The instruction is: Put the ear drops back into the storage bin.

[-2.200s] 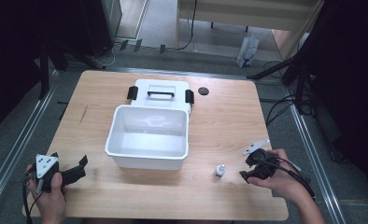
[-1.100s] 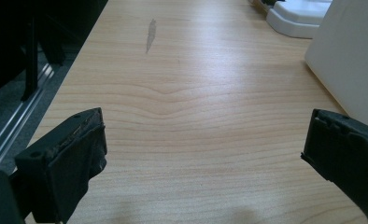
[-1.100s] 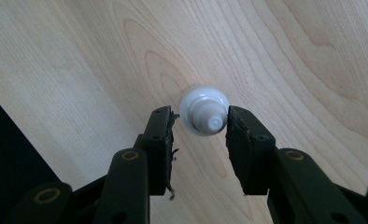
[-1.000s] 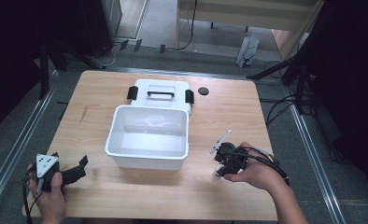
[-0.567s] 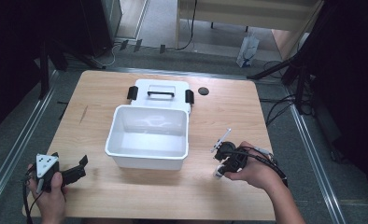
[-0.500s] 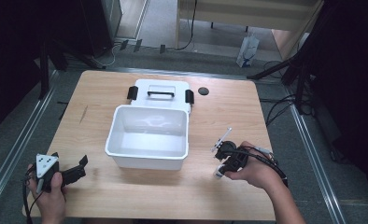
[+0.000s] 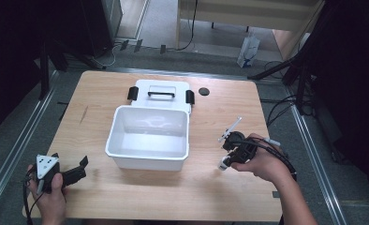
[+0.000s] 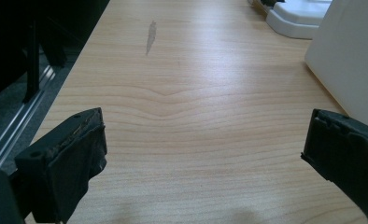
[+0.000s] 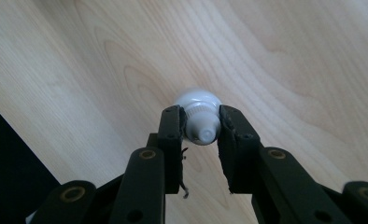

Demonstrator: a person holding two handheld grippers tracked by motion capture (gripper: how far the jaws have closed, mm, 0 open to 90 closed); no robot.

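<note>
A small white bottle with a ribbed cap sits between the pads of my right gripper, which is shut on it just above the wooden table. In the high view the bottle hangs at the tip of the right gripper, to the right of the white bin. My left gripper rests at the table's front left corner. Its jaws stand wide open with nothing between them, and in the left gripper view they point along the bare wood.
The open white bin stands mid-table with its lid lying flat behind it; the lid has a black handle and two black latches. A small black disc lies right of the lid. The bin's wall is close on the left gripper's right.
The right gripper came in from the right, closed on the small white bottle and lifted it slightly off the table. The left gripper stayed where it was.
</note>
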